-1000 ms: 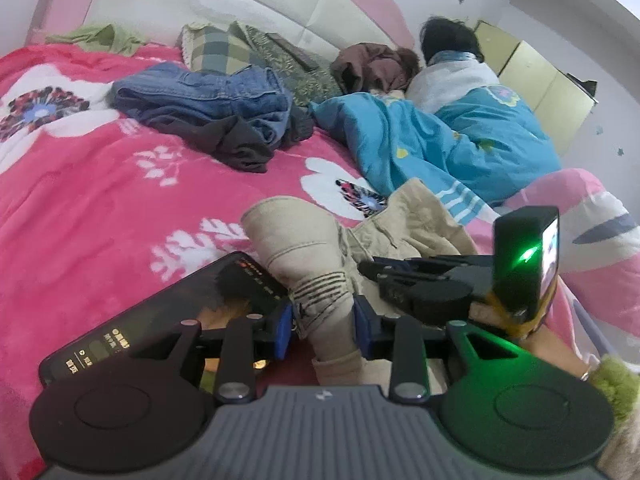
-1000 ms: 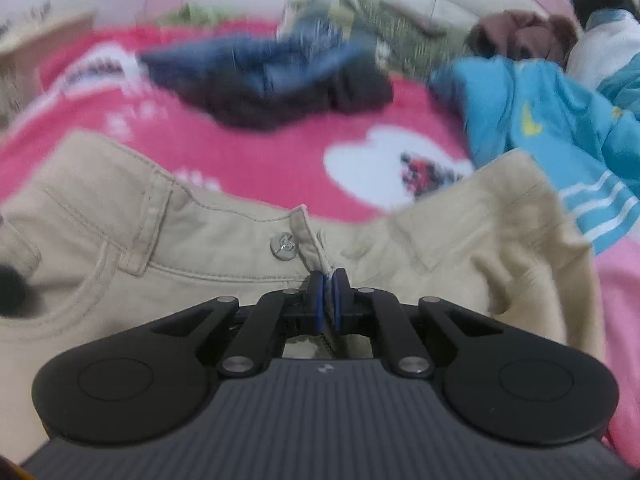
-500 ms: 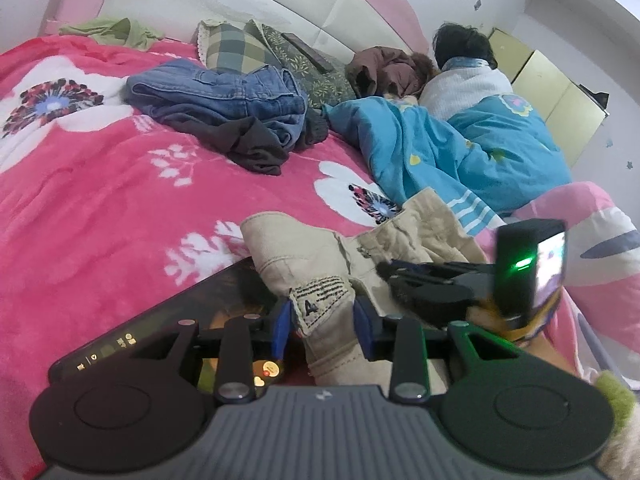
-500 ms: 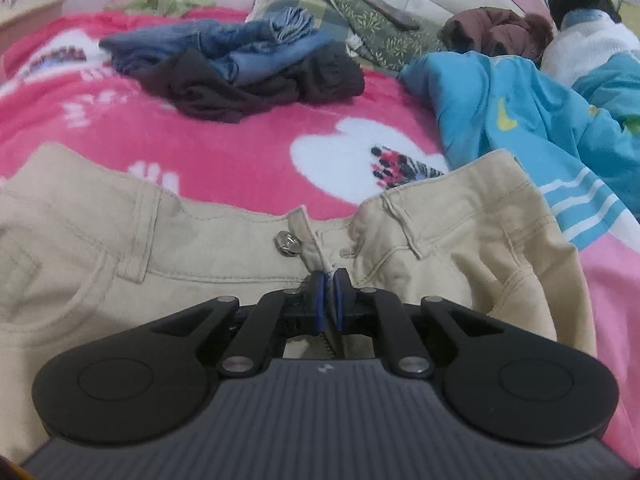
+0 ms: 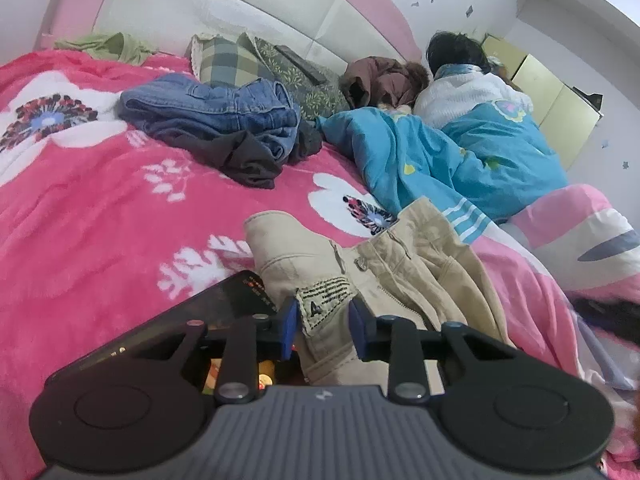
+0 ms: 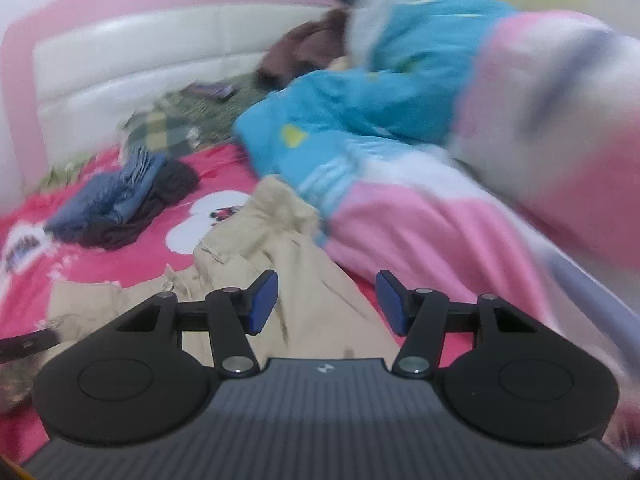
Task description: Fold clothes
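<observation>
Right tool (image 6: 326,306) lifted off khaki trousers (image 5: 320,280) (jaws opened) | left tool (image 5: 323,330) closing on them

You had open pink floral blanket (image 5: 100,216) left of the beige trousers (image 5: 404,268). A dark phone (image 5: 208,316) lay just beside them, the jeans-and-dark-cloth heap (image 5: 224,128) blocked farther back, and the blue quilt (image 5: 440,160) walled the right.

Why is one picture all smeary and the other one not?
Right wrist view: motion blur smears the blue quilt and jeans; only the right gripper looks crisp. Left wrist view: sharp, the khaki trousers label readable, edges bent by the fisheye.
</observation>
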A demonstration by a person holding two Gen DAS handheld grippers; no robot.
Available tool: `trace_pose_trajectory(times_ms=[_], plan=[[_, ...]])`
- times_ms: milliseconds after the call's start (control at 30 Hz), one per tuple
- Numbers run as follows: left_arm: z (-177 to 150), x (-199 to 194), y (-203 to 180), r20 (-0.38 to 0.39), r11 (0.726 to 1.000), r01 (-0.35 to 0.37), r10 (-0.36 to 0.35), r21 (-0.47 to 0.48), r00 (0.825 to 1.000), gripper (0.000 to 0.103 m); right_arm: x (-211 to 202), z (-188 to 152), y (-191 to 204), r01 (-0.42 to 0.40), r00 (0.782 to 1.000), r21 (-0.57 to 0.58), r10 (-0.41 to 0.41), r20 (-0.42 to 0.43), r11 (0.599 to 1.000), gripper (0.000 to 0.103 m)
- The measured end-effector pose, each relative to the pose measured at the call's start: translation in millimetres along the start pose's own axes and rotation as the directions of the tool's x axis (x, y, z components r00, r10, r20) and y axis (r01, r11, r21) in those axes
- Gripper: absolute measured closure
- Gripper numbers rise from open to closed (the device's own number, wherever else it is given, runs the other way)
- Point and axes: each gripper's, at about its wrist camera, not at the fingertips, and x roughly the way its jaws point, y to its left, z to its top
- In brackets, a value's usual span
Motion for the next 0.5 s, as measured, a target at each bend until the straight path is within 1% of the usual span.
trace_pose_trajectory(times_ms=[100, 133, 200, 267, 333, 367, 400, 433, 500], plan=[[0.7, -1.0, -3.6, 0.015, 1.000, -0.015, 0.015, 0.012, 1.000, 0.077, -78.2, -29.9, -15.1, 0.061, 0.998, 0.065, -0.062, 0.019, 0.996, 0.049], [0.9, -1.7, -5.3, 0.020, 1.000, -0.021, 0.021, 0.018, 1.000, 0.076, -105.2, -42.4, -18.8, 0.084, 0.996, 0.078, -0.086, 0.020, 0.993, 0.049], [1.0, -3.3, -8.9, 0.032, 0.999, -0.034, 0.033, 0.033, 0.999, 0.073, -156.9, -68.2, -24.5, 0.134, 0.990, 0.103, -0.137, 0.018, 0.986, 0.049], [-0.3, -8.7, -13.9, 0.065, 0.997, -0.055, 0.052, 0.050, 0.997, 0.071, -199.3, -96.7, -25.1, 0.188, 0.982, 0.123, -0.190, 0.003, 0.974, 0.049], [-2.3, -16.2, -20.7, 0.125, 0.994, -0.079, 0.069, 0.076, 0.990, 0.070, -234.3, -126.1, -25.5, 0.233, 0.972, 0.151, -0.234, -0.015, 0.961, 0.049], [-3.3, -20.2, -25.0, 0.161, 0.992, -0.086, 0.070, 0.094, 0.984, 0.067, -248.2, -140.0, -24.4, 0.249, 0.968, 0.165, -0.249, -0.023, 0.954, 0.049], [-4.2, -24.1, -29.3, 0.197, 0.989, -0.094, 0.071, 0.112, 0.978, 0.065, -258.3, -153.0, -22.0, 0.259, 0.966, 0.182, -0.258, -0.030, 0.949, 0.049], [-5.2, -28.1, -33.6, 0.232, 0.986, -0.102, 0.070, 0.130, 0.970, 0.064, -266.5, -165.3, -19.1, 0.263, 0.965, 0.199, -0.261, -0.036, 0.944, 0.049], [-8.8, -33.4, -42.7, 0.249, 0.985, -0.084, 0.044, 0.154, 0.968, 0.064, -276.8, -186.3, -11.4, 0.256, 0.966, 0.231, -0.253, -0.044, 0.939, 0.049]])
